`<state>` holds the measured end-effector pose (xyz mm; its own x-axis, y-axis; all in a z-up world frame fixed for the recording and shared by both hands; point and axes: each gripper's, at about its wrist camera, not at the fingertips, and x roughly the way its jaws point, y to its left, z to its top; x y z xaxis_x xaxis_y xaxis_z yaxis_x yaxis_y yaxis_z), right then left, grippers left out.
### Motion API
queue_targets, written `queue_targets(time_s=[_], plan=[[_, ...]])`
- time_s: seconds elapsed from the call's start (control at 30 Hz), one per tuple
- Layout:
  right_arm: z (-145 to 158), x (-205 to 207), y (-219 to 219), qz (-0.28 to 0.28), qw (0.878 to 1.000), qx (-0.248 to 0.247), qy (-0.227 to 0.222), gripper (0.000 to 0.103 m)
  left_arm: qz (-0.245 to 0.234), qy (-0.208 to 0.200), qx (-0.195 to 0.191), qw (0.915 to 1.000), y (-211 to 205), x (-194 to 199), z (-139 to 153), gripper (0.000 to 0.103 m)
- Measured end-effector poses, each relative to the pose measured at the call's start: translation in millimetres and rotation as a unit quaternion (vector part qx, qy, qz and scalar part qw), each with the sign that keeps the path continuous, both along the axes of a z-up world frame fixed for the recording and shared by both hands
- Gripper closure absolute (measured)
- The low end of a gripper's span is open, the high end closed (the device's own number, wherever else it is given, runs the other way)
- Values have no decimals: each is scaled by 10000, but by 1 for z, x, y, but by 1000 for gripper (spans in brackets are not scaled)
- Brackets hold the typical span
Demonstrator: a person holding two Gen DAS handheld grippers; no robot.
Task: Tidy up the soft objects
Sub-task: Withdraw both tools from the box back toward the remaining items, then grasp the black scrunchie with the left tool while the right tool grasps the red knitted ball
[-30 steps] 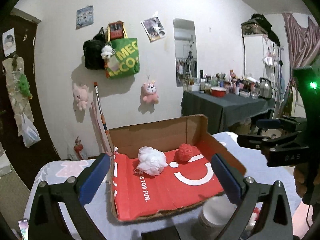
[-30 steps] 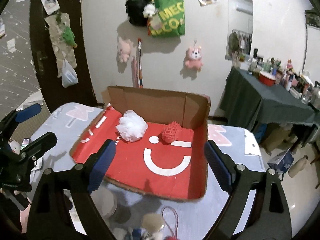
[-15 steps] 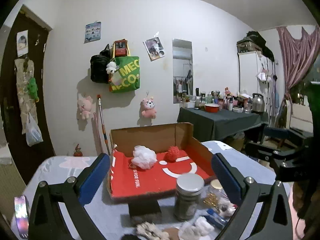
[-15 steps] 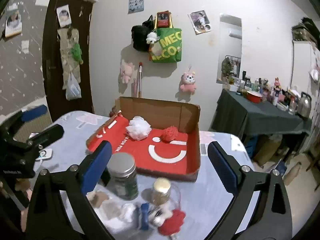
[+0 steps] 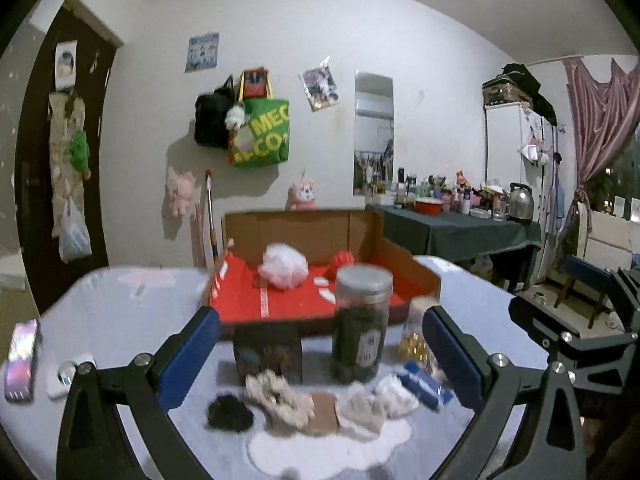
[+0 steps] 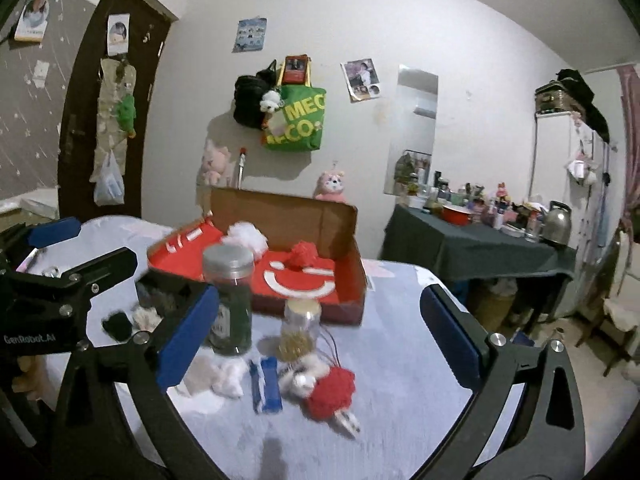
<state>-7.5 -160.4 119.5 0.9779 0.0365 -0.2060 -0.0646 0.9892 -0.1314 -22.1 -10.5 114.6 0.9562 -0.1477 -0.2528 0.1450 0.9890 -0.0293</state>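
Note:
A cardboard box with red lining stands at the back of the table, with a white puff and a red puff inside. In front of it lie a black scrunchie, a beige scrunchie and white soft pieces. The right wrist view also shows a red pompom on the cloth. My left gripper is open above this pile and holds nothing. My right gripper has its jaws opening wide, and its pads touch nothing.
A tall jar with a silver lid, a dark box, a small jar of gold beads and blue packets stand among the soft things. A phone lies at the table's left edge. A cluttered side table is at right.
Both grippers have drawn back from the box and sunk lower. The jars and the pile of soft things in front of the box have come into view. The right jaws stand wider.

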Motion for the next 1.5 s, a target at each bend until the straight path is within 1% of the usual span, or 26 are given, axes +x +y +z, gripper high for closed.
queue_targets(time_s=[0.1, 0.23, 0.3, 0.4, 0.47, 0.8, 1.0, 1.27, 1.5], plan=[[-18, 3, -2, -18, 9998, 48, 203, 0, 99, 172, -19, 9998, 2, 5, -19, 0], [-44, 15, -5, -57, 9983, 117, 570, 0, 115, 595, -89, 9981, 6, 17, -45, 0], [-56, 22, -8, -62, 9967, 205, 784, 0, 141, 774, -58, 9969, 6, 22, -57, 0], [-71, 32, -12, -44, 9934, 361, 1089, 0, 158, 940, -6, 9954, 8, 27, -68, 0], [-76, 35, -12, -57, 9922, 375, 1184, 0, 170, 1014, -12, 9947, 9, 29, -73, 0], [-85, 49, -15, -11, 9893, 378, 1411, 0, 146, 1266, -7, 9918, 19, 39, -76, 0], [-83, 62, -19, 14, 9866, 364, 1589, 0, 53, 1421, 132, 9898, 30, 48, -70, 0], [-84, 76, -34, -89, 9821, 393, 1840, 0, 89, 1676, 288, 9854, 55, 60, -67, 0], [-88, 82, -51, -77, 9777, 550, 2027, 0, 188, 1934, 253, 9806, 76, 69, -73, 0]])
